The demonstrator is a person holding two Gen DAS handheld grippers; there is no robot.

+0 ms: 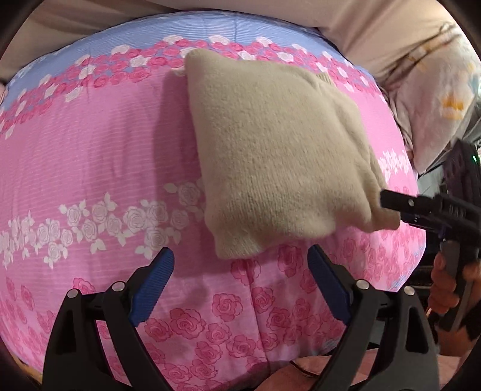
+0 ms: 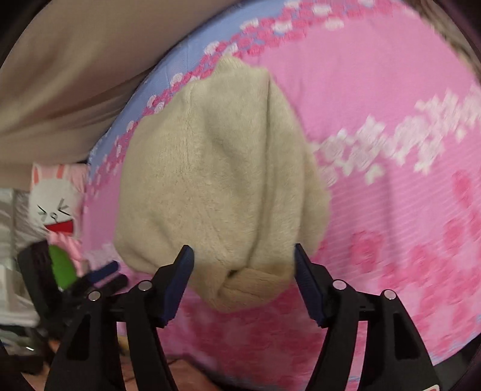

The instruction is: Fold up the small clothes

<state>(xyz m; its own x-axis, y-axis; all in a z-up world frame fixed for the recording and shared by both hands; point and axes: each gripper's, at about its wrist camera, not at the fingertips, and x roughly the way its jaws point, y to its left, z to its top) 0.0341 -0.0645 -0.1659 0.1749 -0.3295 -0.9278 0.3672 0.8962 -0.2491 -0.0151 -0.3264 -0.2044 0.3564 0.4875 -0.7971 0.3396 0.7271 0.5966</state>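
A folded beige knit garment [image 1: 279, 156] lies on the pink rose-print bedsheet [image 1: 90, 156]. My left gripper [image 1: 240, 264] stands open just short of the garment's near corner, with nothing between its blue pads [image 1: 159, 276]. My right gripper [image 1: 396, 210] comes in from the right at the garment's other near corner, held by a hand [image 1: 451, 279]. In the right wrist view the garment [image 2: 216, 180] fills the middle. Its ribbed hem [image 2: 249, 288] lies between the spread fingers of my right gripper [image 2: 243, 258], which is open. The left gripper [image 2: 108, 276] shows low at the left.
A floral pillow [image 1: 436, 99] lies at the bed's right end and beige bedding [image 1: 375, 27] runs along the far side. A white bunny cushion [image 2: 57, 207] and a green object [image 2: 61, 267] sit off the bed's edge, with clutter below.
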